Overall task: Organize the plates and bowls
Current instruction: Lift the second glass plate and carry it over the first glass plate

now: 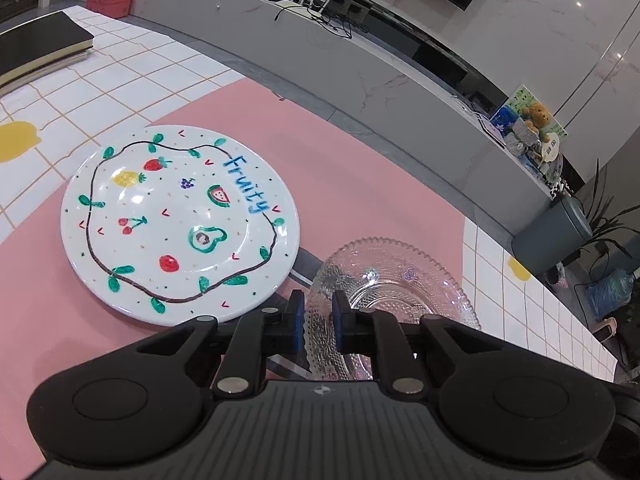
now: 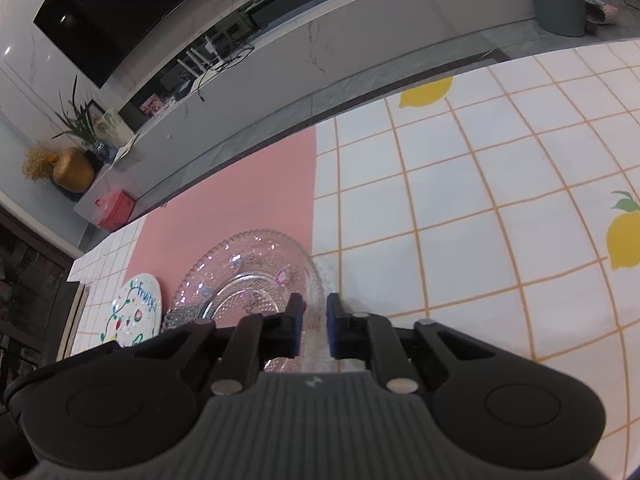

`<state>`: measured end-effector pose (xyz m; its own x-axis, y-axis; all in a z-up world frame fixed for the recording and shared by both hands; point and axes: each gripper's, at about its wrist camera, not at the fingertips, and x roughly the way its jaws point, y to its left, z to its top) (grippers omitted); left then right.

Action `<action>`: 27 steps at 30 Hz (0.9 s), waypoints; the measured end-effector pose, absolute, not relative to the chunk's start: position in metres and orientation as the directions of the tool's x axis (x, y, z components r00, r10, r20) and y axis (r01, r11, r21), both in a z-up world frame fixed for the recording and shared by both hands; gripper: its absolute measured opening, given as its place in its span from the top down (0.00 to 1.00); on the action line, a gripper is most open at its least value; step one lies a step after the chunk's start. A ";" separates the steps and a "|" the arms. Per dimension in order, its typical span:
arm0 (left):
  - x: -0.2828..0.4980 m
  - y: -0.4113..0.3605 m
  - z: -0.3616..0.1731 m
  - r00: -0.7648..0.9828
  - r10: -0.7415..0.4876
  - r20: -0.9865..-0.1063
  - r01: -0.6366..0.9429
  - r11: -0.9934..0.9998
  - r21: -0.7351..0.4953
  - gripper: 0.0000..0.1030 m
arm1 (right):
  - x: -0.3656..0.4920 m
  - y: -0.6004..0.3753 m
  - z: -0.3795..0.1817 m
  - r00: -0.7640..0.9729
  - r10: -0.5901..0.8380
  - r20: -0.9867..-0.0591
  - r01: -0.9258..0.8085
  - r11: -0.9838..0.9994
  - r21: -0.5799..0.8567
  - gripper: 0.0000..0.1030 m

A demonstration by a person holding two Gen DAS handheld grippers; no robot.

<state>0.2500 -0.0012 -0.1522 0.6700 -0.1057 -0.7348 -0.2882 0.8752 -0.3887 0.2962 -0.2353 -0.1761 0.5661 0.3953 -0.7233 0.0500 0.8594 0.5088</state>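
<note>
Here the glass plate [image 1: 396,280] sits on the pink mat [image 1: 352,168], its rim pinched on opposite sides by the left gripper [image 1: 318,312] and right gripper [image 2: 316,320]. Just beside it lies the painted plate [image 1: 180,224], empty. Beyond the mat, a black book [image 1: 36,46] rests on the tiled cloth [image 2: 480,200].

marble wall [image 1: 560,8] – grey floor [image 1: 240,56]

The near rim of the glass plate [image 1: 396,276] lies hidden behind the left gripper [image 1: 319,316] and, in the right wrist view, behind the right gripper [image 2: 316,326], whose body also covers the fruit-painted plate's [image 2: 136,312] lower edge.
</note>
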 end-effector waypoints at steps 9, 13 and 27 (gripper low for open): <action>0.237 -0.002 -0.142 0.671 -0.094 -0.735 -0.291 0.879 -0.378 0.90 | 0.284 -0.237 -0.159 0.564 0.395 -0.726 0.043 0.863 0.503 0.95; 0.224 -0.004 -0.134 0.663 -0.097 -0.742 -0.293 0.879 -0.376 0.90 | 0.270 -0.238 -0.148 0.568 0.386 -0.727 0.041 0.869 0.493 0.95; 0.137 -0.018 -0.077 0.705 -0.123 -0.699 -0.226 0.895 -0.386 0.90 | 0.168 -0.258 -0.089 0.622 0.382 -0.683 0.037 0.857 0.514 0.95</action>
<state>0.1375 -0.0184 -0.0774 0.7048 -0.1230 -0.6987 -0.2262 0.8945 -0.3856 0.1681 -0.2575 -0.0890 0.6221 0.3823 -0.6832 0.0372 0.8572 0.5136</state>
